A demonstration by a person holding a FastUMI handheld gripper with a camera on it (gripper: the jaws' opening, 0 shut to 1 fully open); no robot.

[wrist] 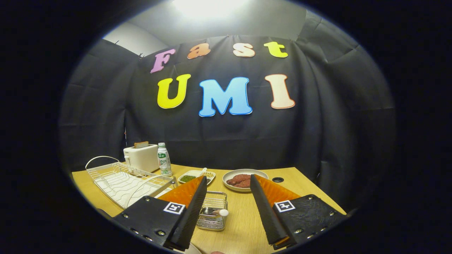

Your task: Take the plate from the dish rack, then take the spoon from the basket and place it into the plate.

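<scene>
Tongs [226, 197] gape wide, empty; between the fingers stands the basket [212, 215] mid-counter, spoon [219, 212] inside. Dish rack [123, 180] sits toward the counter's left edge — I judge a hasty dip could snag the wires or tip the basket.

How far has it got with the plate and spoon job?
The dish rack looks empty, so the plate seems already taken out. The spoon sits in the small basket, between the open gripper fingers. Grabbing it and putting it on the plate remains.

basket [213, 211] partly hidden behind the fingers [192, 201], plate [192, 249] cut off below
</scene>
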